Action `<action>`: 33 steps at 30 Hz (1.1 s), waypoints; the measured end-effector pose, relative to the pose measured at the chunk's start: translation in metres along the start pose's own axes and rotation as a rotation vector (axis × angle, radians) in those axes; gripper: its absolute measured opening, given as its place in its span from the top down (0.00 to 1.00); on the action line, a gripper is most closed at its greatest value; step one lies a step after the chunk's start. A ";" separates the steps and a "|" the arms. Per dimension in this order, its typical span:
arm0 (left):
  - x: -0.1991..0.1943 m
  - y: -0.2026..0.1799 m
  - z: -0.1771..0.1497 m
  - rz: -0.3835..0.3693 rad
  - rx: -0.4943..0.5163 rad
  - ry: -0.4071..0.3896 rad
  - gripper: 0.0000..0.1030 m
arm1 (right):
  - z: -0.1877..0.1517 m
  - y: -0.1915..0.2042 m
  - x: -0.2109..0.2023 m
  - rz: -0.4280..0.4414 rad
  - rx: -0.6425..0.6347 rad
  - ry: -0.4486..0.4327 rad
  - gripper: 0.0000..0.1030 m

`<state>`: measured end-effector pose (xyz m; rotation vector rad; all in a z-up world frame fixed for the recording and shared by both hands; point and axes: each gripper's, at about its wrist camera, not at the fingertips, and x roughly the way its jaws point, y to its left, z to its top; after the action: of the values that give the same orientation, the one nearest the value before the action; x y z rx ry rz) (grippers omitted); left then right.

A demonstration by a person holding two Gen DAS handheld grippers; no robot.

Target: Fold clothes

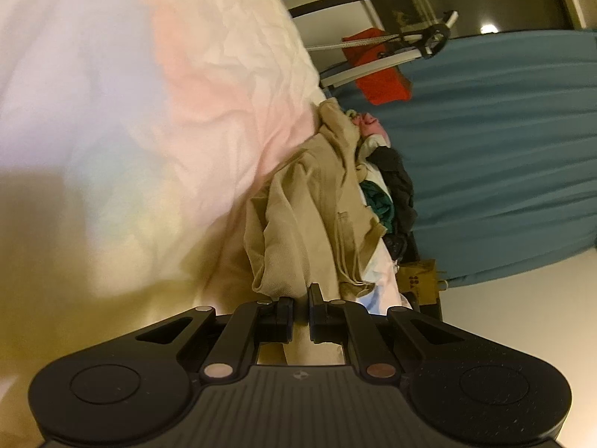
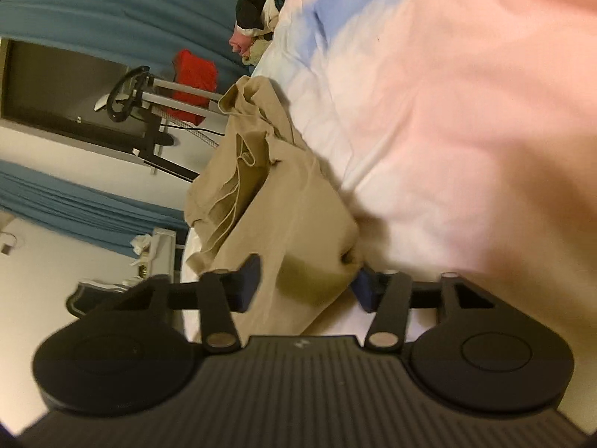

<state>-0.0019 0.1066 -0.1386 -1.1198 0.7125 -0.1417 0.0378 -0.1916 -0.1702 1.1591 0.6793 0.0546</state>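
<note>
My left gripper (image 1: 300,308) is pinching an edge of the crumpled beige corduroy garment (image 1: 309,216) lying on the pastel tie-dye bedsheet (image 1: 149,112). My right gripper (image 2: 306,283) is straddling the same garment's fold, its pads not clearly pressing.

No readable text — only blurred marks.

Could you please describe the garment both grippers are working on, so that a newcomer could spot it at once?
Find the pastel sheet. At its edge lies the tan garment, crumpled, running towards a heap of clothes. Unlike that dark and pink heap, it is plain tan with a drawstring.
</note>
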 end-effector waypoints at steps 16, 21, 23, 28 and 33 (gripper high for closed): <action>-0.061 -0.049 -0.014 -0.058 0.196 -0.056 0.95 | -0.001 0.055 -0.049 0.033 -0.203 -0.070 0.89; -0.115 -0.054 -0.038 -0.087 0.189 -0.037 0.95 | -0.020 0.066 -0.114 0.081 -0.255 -0.093 0.89; -0.142 -0.046 -0.055 -0.088 0.169 -0.024 0.94 | -0.035 0.063 -0.143 0.098 -0.272 -0.106 0.89; -0.195 -0.035 -0.097 -0.089 0.150 -0.008 0.94 | -0.070 0.048 -0.201 0.093 -0.311 -0.137 0.89; -0.191 -0.054 -0.094 -0.092 0.206 -0.007 0.94 | -0.069 0.046 -0.212 0.092 -0.314 -0.165 0.89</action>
<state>-0.1920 0.0951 -0.0289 -0.9552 0.6253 -0.2827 -0.1539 -0.1948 -0.0479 0.8810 0.4517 0.1371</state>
